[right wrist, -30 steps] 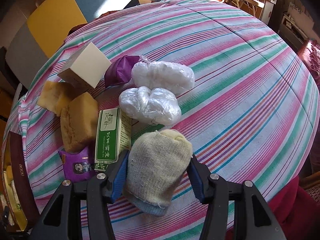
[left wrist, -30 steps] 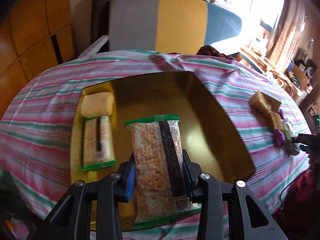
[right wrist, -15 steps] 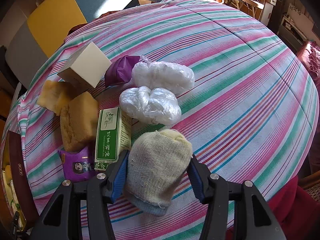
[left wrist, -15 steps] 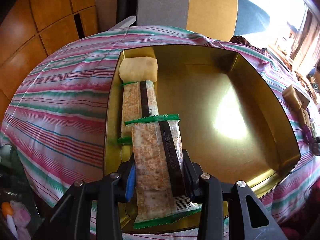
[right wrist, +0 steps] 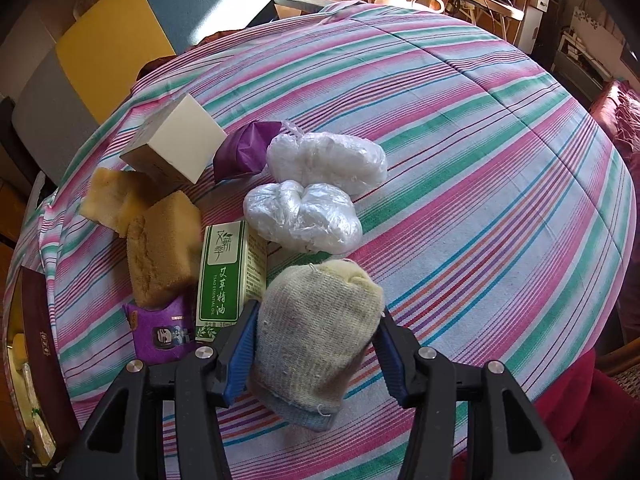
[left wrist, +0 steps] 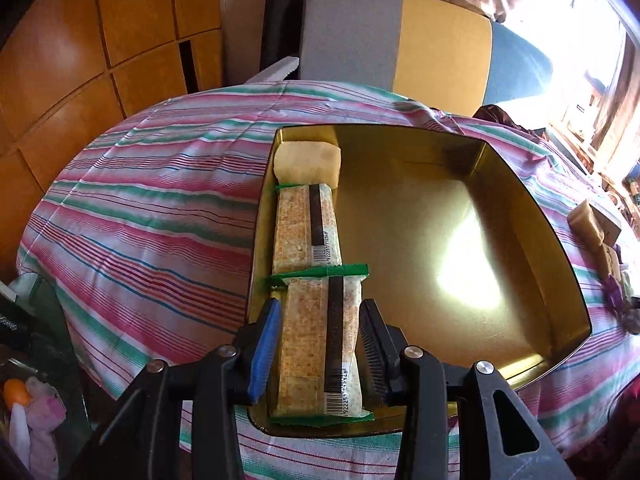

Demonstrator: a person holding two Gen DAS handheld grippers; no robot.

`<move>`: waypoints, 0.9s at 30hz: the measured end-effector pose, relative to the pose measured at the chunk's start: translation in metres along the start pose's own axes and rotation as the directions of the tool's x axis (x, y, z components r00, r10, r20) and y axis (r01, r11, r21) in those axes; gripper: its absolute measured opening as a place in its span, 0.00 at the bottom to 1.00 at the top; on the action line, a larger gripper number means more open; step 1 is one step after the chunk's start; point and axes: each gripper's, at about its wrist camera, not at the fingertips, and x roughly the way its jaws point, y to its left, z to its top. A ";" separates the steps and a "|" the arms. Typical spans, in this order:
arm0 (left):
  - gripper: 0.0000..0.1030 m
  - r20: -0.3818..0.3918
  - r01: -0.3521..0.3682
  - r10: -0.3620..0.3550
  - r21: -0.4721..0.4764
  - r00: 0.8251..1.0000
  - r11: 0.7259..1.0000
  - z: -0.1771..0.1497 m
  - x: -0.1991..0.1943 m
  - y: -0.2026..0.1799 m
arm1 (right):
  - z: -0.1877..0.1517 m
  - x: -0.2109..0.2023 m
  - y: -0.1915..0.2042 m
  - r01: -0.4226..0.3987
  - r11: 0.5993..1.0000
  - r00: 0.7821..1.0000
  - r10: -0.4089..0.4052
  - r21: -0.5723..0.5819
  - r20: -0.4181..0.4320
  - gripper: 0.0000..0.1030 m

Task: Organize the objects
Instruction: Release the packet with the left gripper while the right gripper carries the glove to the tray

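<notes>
Now the left claw (left wrist: 320,344) has let go: its two fingers stand a little apart from the cracker pack (left wrist: 318,344), which lies in the gold tin (left wrist: 440,140). Just past it in the tin lie another cracker pack (left wrist: 306,228) and a yellow sponge (left wrist: 307,162), all in one row along the tin's left wall. The right claw (right wrist: 314,340) sits around a knit mitt (right wrist: 316,336), far from the tin; I cannot tell if it squeezes. By the mitt wait a green box (right wrist: 228,276), brown sponges (right wrist: 160,248) and white bags (right wrist: 304,220). Three things are packed; many are left.
</notes>
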 end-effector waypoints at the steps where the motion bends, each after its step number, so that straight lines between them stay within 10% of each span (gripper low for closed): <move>1: 0.42 0.011 0.003 -0.003 -0.007 1.000 1.000 0.000 -0.004 0.001 | 0.000 -0.005 -0.001 -0.007 1.000 1.000 0.007 0.002 0.019 0.53; 6: 0.45 0.067 -0.006 0.008 -0.025 0.998 1.000 0.000 -0.025 0.007 | 0.015 -0.041 -0.015 -0.050 0.998 0.988 0.054 -0.027 0.146 0.53; 13: 0.48 0.100 -0.008 0.013 -0.042 0.995 0.999 -0.002 -0.039 0.014 | 0.007 -0.064 0.103 -0.187 0.958 0.957 0.228 -0.219 0.182 0.53; 27: 0.51 0.097 -0.007 0.016 -0.094 0.995 0.996 -0.011 -0.038 0.032 | -0.089 -0.056 0.321 -0.449 0.644 0.868 0.479 -0.620 -0.132 0.53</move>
